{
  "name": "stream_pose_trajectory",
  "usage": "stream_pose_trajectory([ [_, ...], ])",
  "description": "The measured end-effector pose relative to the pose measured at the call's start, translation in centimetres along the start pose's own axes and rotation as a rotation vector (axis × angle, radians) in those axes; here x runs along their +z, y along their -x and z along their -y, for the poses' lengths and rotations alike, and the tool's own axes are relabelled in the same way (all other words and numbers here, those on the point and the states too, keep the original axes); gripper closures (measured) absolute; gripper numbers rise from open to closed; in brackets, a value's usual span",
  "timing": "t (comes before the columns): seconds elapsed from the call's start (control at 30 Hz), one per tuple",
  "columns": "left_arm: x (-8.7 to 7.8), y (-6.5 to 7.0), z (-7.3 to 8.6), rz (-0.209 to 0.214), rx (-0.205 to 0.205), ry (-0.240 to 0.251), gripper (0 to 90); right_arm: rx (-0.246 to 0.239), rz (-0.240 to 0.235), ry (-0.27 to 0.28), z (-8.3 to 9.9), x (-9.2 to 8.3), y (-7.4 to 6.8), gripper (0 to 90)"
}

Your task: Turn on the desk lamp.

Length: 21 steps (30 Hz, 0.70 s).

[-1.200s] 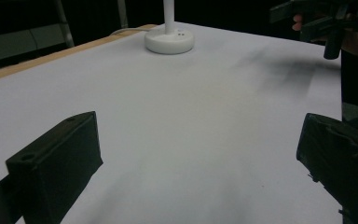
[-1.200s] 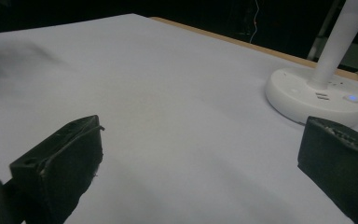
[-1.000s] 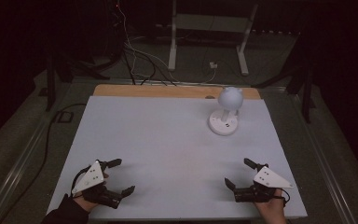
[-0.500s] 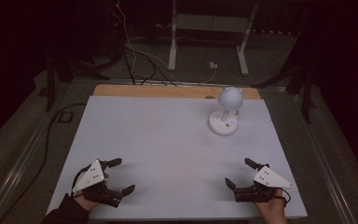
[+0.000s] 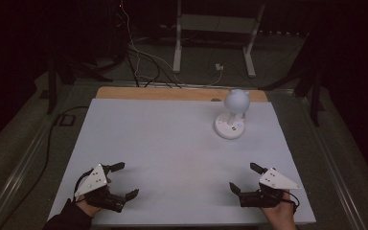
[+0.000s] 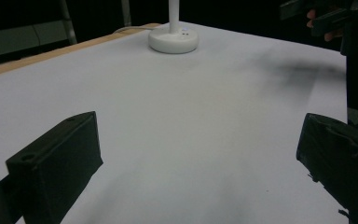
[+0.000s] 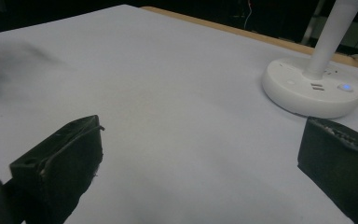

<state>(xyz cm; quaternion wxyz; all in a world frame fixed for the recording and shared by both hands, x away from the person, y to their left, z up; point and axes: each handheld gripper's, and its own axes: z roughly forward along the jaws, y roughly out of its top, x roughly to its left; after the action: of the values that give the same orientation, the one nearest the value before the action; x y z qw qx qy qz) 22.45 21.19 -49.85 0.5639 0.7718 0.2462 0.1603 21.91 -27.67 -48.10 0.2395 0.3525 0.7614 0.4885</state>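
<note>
Each hand-held gripper, the left gripper [image 5: 120, 180] and the right gripper [image 5: 244, 178], is built with two blocky black jaws and topped by a grey three-cornered plate. A dark sleeve [image 5: 69, 218] is worn on the left arm.

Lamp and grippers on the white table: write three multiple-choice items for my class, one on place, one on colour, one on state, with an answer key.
1. Where does the lamp stand on the table?
A far right
B near left
C centre front

2. What colour is the lamp's base?
A black
B white
C red

3. How are the left gripper and right gripper?
A both open, empty
B both shut
C one holds the lamp

Key: 1 A, the high view shows it near the far right edge; 2 B, the base is white; 3 A, jaws stand wide apart with nothing between.
</note>
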Motion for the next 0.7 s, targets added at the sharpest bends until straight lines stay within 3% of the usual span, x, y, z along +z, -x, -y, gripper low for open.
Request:
stream_pose_trajectory([
  [0.2,0.0,0.1,-0.1,0.006,0.004,0.002,0.3,0.003,-0.005,-0.028,-1.5,-0.1,-0.4,0.0],
  [0.7,0.3,0.0,-0.2,0.016,0.003,0.01,0.3,0.002,0.021,-0.023,-5.4,-0.2,0.1,0.0],
])
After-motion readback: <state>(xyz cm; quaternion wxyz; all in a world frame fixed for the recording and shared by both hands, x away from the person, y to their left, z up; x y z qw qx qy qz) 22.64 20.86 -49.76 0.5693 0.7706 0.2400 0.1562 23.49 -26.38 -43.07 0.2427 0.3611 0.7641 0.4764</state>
